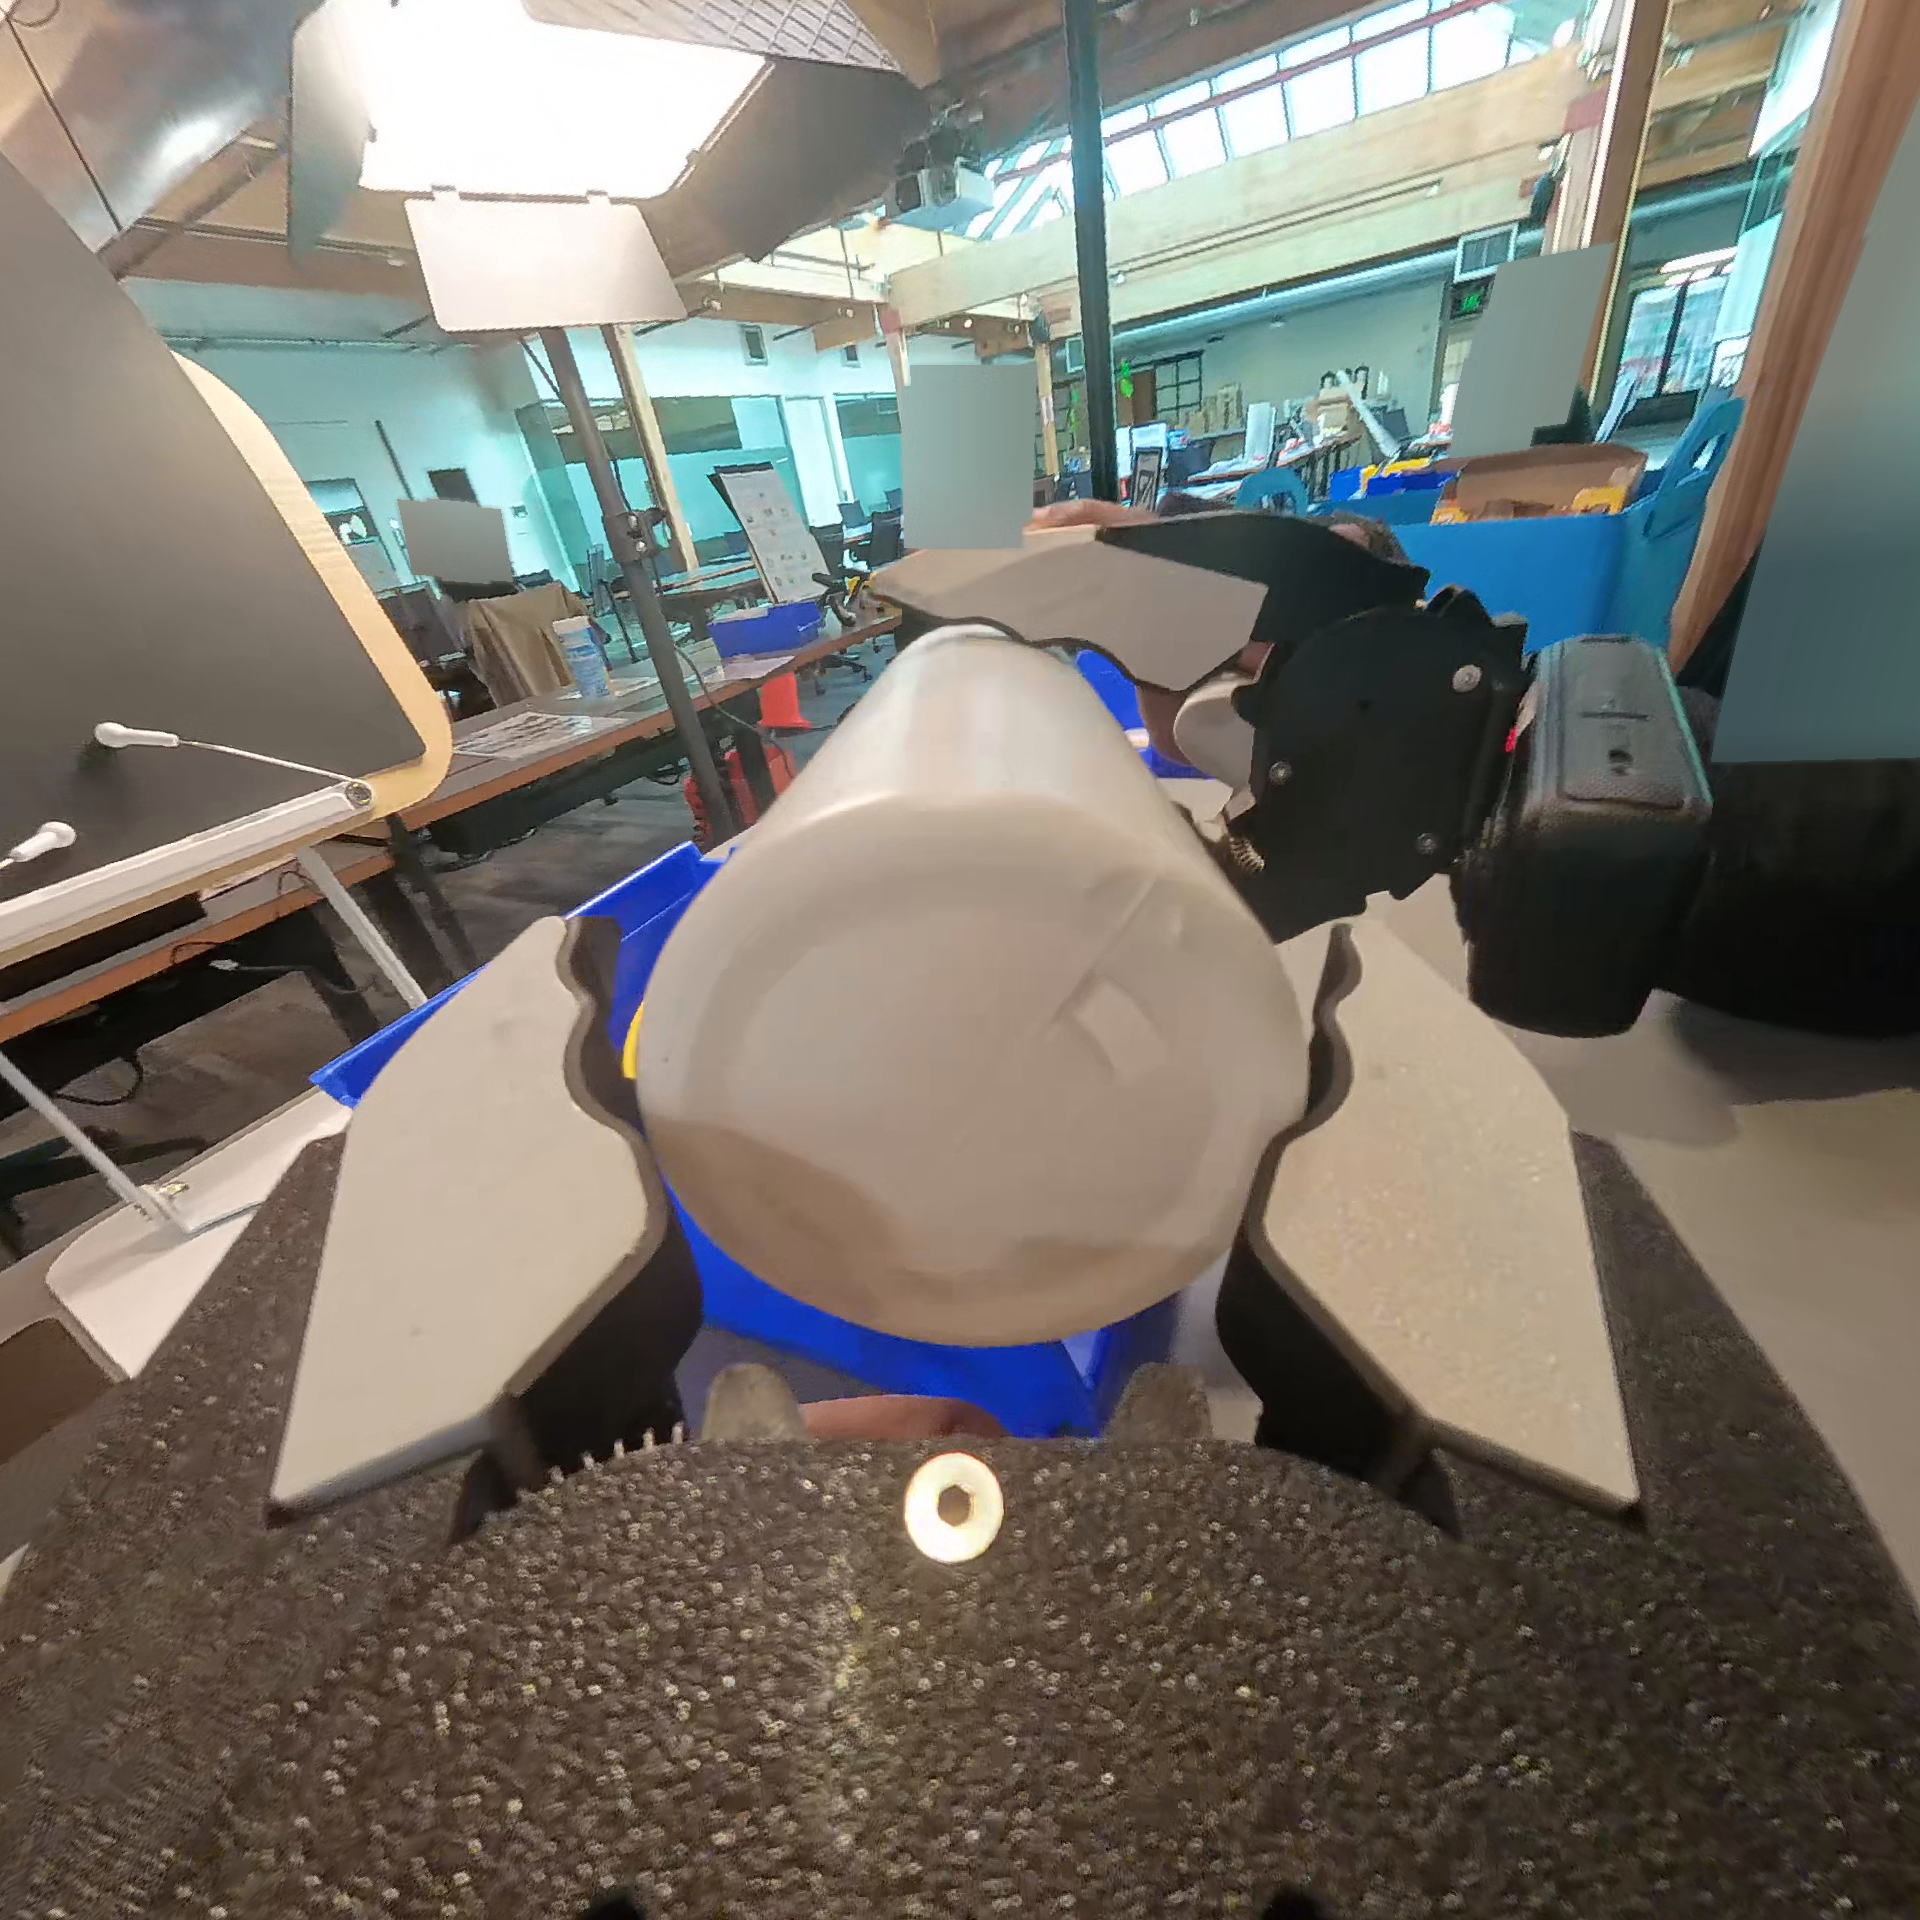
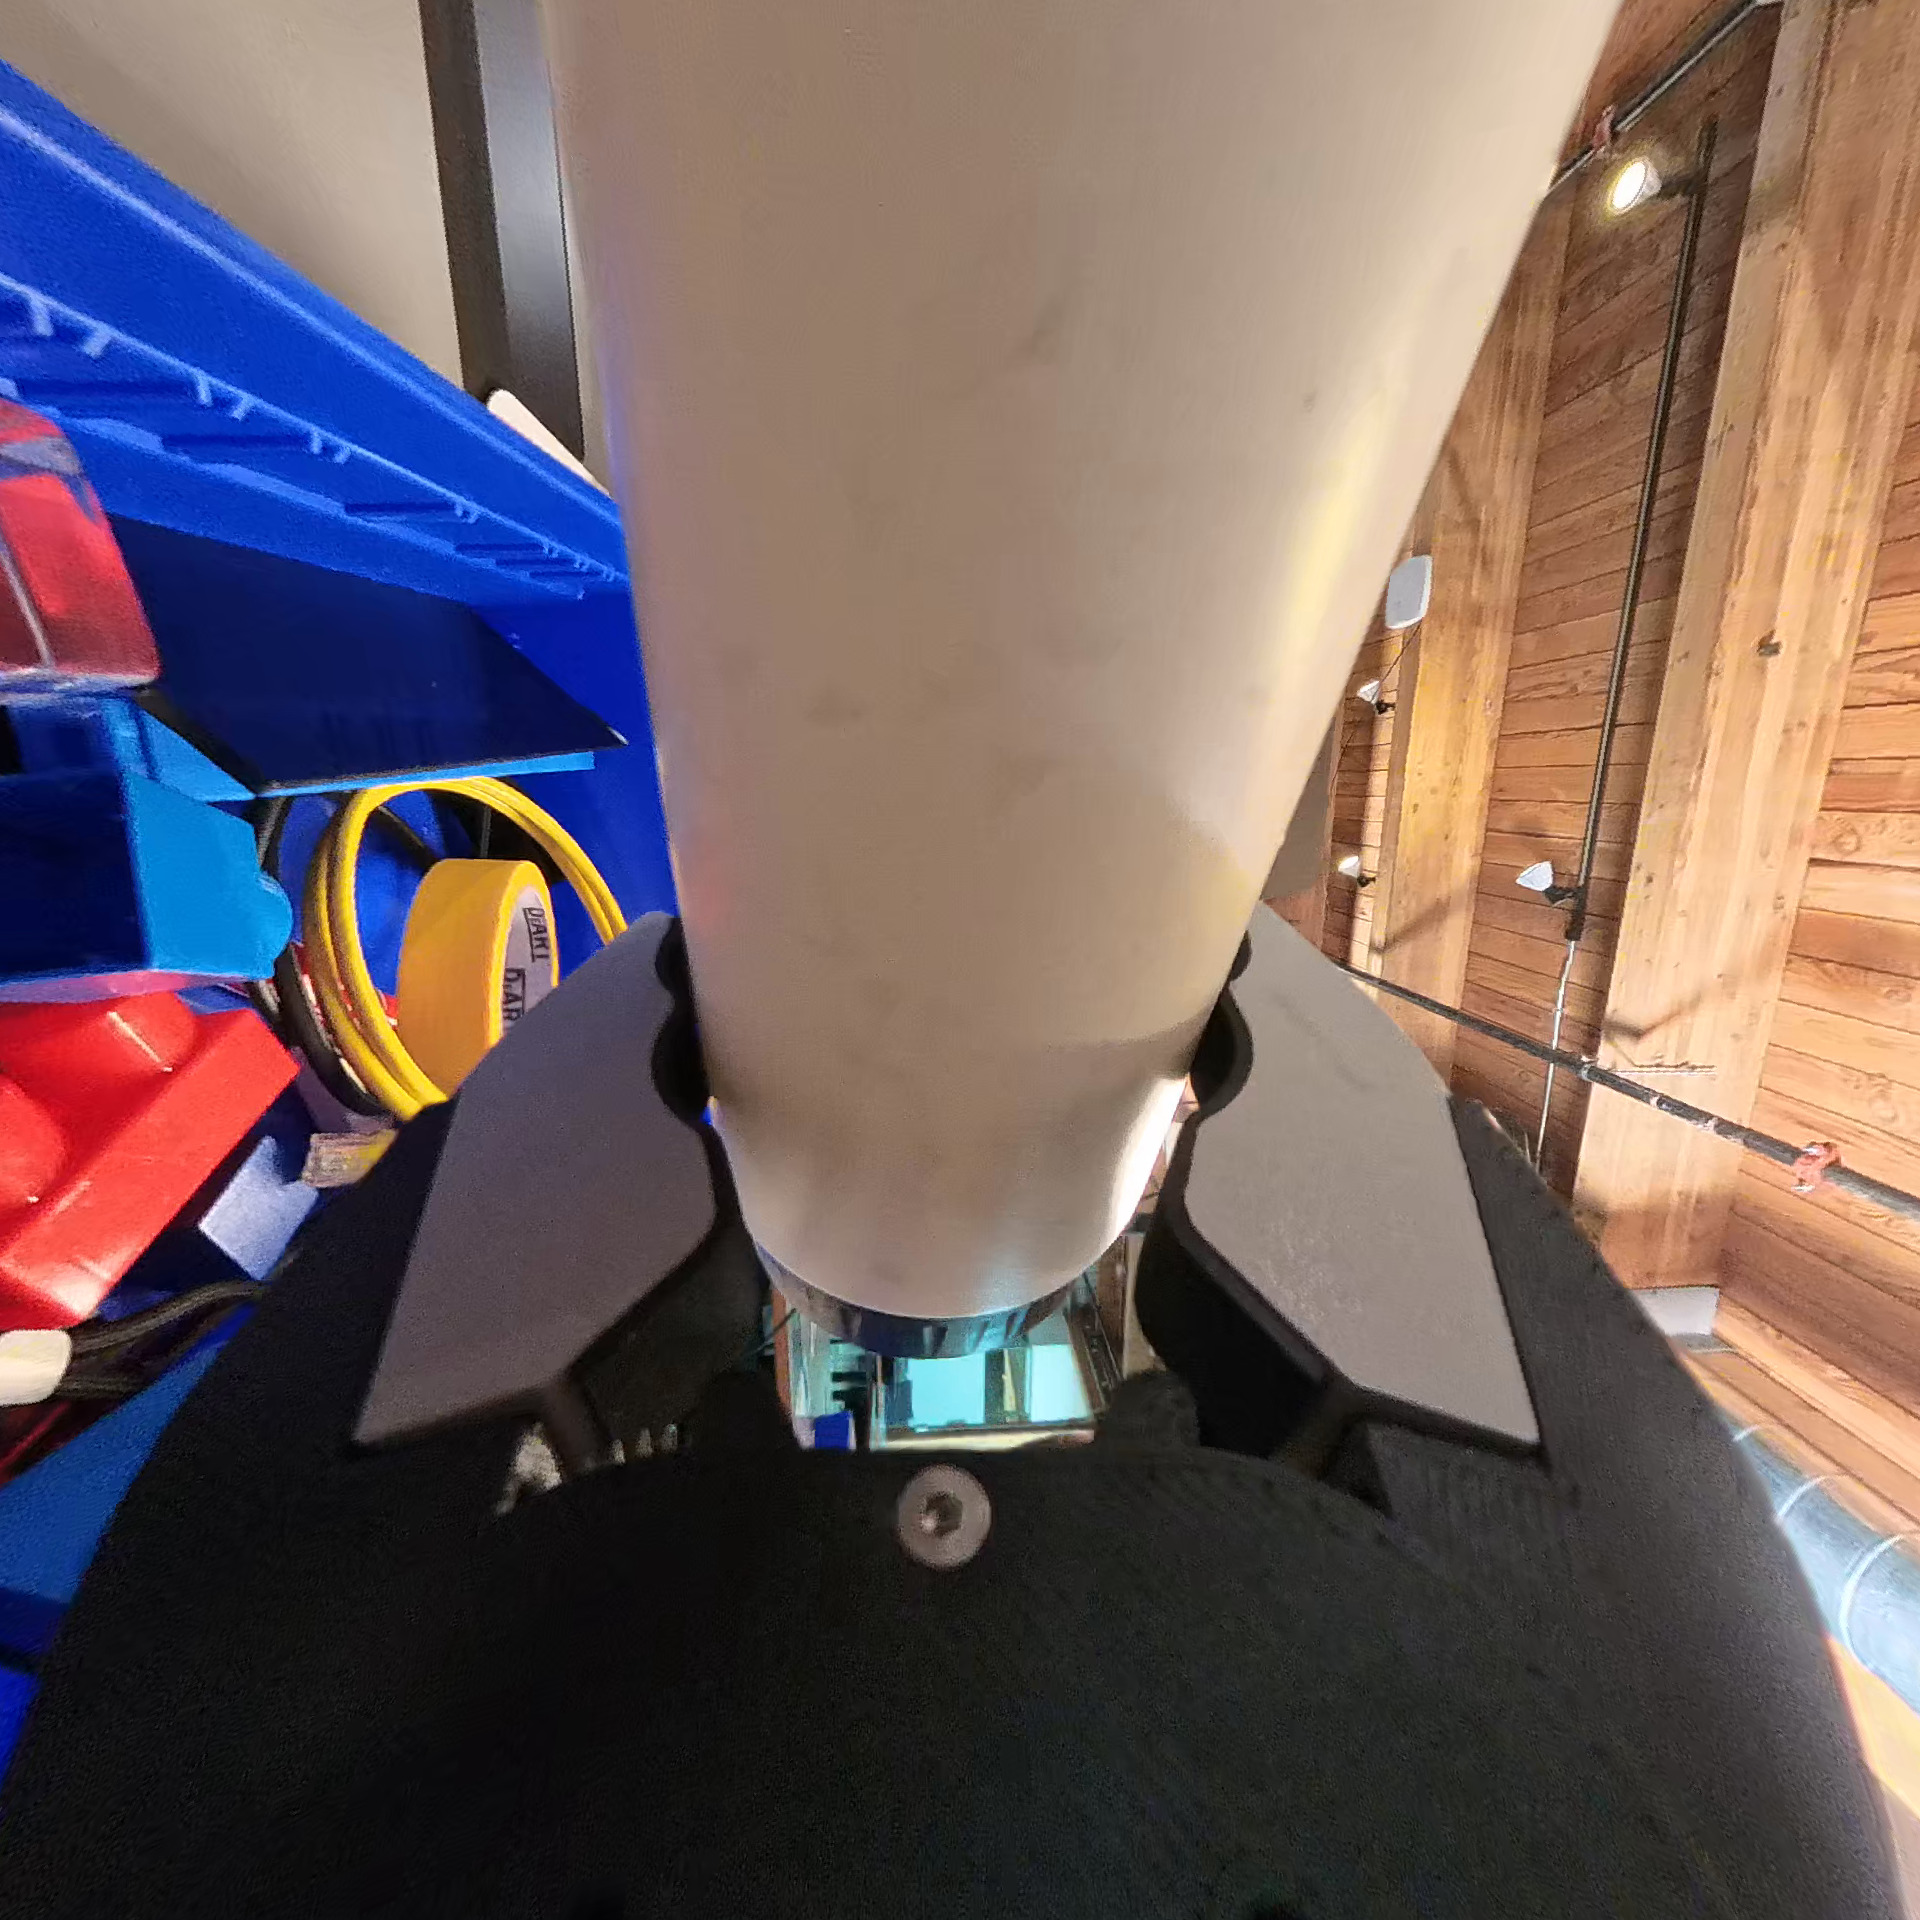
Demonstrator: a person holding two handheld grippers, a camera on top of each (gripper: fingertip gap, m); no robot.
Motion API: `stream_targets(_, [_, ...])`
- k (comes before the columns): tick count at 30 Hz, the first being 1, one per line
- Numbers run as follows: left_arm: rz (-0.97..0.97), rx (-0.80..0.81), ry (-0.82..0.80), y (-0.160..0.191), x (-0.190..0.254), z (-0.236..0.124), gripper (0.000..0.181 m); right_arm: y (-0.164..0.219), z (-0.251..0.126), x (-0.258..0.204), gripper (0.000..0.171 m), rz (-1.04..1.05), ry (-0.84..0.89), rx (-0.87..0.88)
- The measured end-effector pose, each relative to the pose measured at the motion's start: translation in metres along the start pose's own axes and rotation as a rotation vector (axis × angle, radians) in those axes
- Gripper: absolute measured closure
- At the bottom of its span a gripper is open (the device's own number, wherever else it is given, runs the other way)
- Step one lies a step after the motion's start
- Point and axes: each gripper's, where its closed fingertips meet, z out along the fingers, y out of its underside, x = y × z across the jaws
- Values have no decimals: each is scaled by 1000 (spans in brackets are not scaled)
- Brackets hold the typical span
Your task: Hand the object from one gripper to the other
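The white bottle [image 1: 966,1049] is the biggest thing in both views, a long pale cylinder held in the air between the two pairs of tongs. In the left wrist view its flat base fills the centre, and the body runs away toward 12 o'clock. The left tongs [image 1: 951,1049] are closed on that base end, with the scalloped inner edge of each grey finger pressed against the bottle's sides at 9 and 3 o'clock. Under the bottle, toward 6 o'clock, lies a blue bin [image 1: 914,1351], resting on the pale table [image 1: 1558,1101] that shows at 3 o'clock. The right tongs [image 1: 1049,613] come in from 2 o'clock, their grey fingers at the bottle's far end and their black body trailing off to the right. In the right wrist view the same bottle [image 2: 997,623] rises from the centre toward 12 o'clock and widens as it nears the lens; its dark, ridged cap [image 2: 925,1330] sits low at the centre. The right tongs [image 2: 951,1060] are clamped narrow on the bottle just above that cap. At 9 o'clock the blue bin [image 2: 312,436] holds a roll of yellow tape [image 2: 473,977] and a coil of yellow cable [image 2: 353,966].
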Motion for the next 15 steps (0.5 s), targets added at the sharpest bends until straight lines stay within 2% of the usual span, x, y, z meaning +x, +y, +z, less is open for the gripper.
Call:
stream_targets(3, [61,-28,-24,4,1,1,63,3,1,0,77,-27,8,-14])
stream_targets(10, [76,-57,-42,13,0,4,65,7,2,-2,77,-65,8,-12])
stream_targets(12, [39,-32,-44,12,-1,5,66,7,3,-4,77,-57,-4,-3])
stream_targets(15, [-121,23,-34,11,-8,4,68,8,4,-4,82,-24,-1,14])
